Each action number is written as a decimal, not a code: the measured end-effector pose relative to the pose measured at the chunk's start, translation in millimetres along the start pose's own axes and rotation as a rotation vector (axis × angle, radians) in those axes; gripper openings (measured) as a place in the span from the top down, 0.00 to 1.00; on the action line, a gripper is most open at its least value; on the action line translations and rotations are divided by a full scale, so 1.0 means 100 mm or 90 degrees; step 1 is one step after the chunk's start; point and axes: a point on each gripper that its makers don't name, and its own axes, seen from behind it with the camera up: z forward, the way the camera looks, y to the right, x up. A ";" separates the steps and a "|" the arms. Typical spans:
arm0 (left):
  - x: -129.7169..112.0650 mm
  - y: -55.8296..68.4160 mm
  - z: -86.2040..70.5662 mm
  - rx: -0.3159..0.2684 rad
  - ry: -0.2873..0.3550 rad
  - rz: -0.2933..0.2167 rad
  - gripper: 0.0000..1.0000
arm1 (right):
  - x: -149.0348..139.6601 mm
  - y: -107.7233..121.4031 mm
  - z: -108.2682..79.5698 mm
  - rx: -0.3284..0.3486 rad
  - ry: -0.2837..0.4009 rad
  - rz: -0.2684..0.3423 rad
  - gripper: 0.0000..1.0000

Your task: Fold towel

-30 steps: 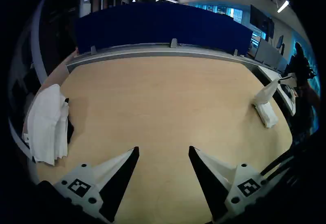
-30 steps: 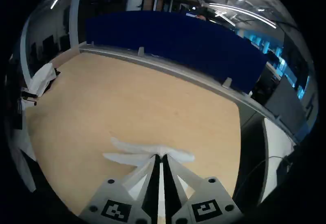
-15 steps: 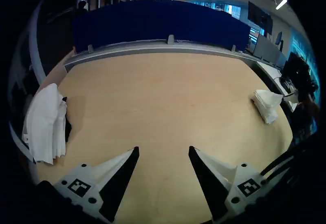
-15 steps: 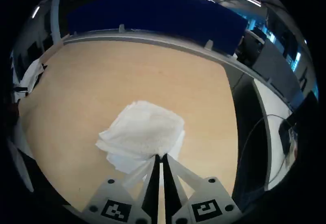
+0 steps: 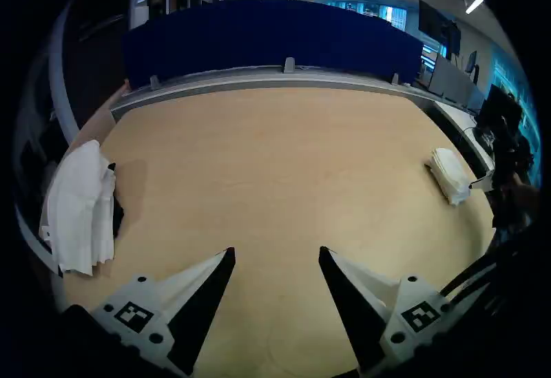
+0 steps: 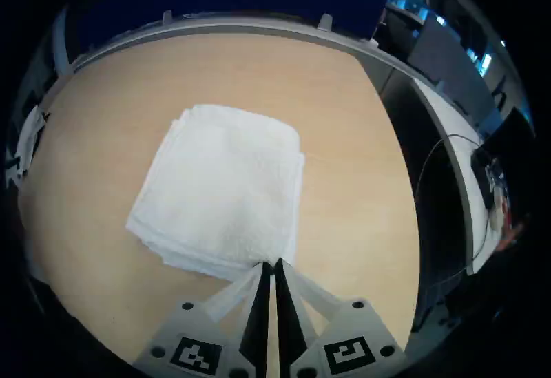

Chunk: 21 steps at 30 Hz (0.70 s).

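Right gripper view, nearest first: the right gripper (image 6: 274, 266) is clenched, its two fingers pressed together with the tips at the near corner of a folded white terry towel (image 6: 224, 189), and that corner looks pinched between them. The towel lies flat as a squarish stack of layers on the pale wooden bench (image 6: 344, 158). Beyond it a grey rail (image 6: 241, 23) runs along the bench's far edge.

In the left gripper view the left gripper (image 5: 276, 250) is released — fingers spread wide above bare wood, nothing between them. Farther off to the left, at the bench's edge, sits a loose heap of white cloths (image 5: 79, 206). Across at the right end the same towel rests flat, the other gripper's pale tip touching its side. At the back — behind the rail — stands a dark blue partition panel (image 5: 275, 40).
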 end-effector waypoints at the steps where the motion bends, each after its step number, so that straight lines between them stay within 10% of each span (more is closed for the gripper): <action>1: 0.00 0.00 0.00 0.000 0.000 0.001 0.10 | -0.01 0.00 0.02 -0.002 -0.003 0.006 0.95; 21: 0.06 -0.03 0.01 -0.003 0.006 -0.002 0.10 | 0.02 0.10 -0.23 -0.057 0.036 0.042 0.74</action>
